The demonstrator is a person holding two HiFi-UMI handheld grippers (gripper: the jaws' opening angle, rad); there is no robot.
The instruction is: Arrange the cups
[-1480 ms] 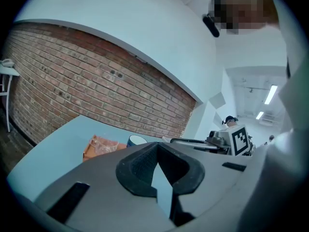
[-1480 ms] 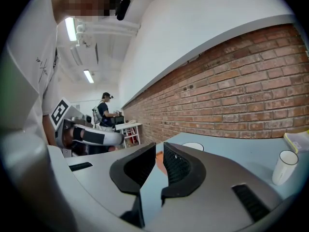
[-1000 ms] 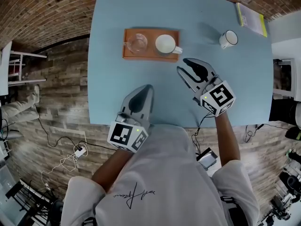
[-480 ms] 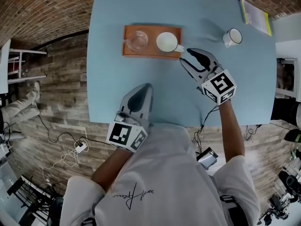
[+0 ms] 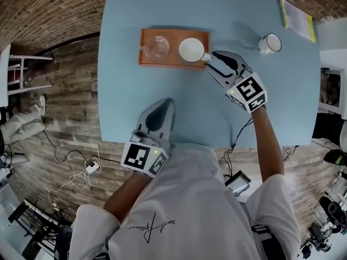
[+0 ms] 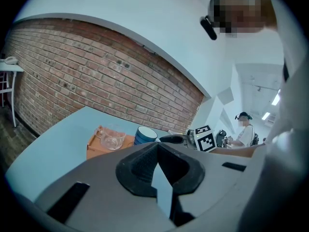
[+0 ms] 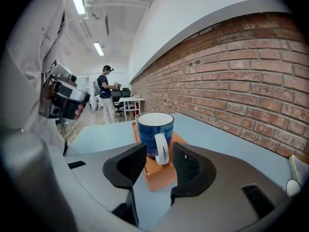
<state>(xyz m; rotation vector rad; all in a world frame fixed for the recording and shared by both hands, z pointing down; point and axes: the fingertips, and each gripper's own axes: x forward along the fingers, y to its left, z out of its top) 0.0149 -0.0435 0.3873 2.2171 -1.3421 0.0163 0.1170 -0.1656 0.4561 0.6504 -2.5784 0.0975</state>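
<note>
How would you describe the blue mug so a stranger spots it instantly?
On the light blue table sits an orange tray with two cups. Beside the clear glass cup, the mug is blue outside, white inside, with a white handle.

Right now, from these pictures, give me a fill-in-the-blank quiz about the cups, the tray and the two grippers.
1. The orange tray holds ____ cups.
2. The right gripper has the ____ of the blue mug between its open jaws.
3. The left gripper has its jaws ____.
4. The mug standing off the tray is ____ in colour.

Missing words: two; handle; shut; white. The right gripper's jaws have just been opening.
</note>
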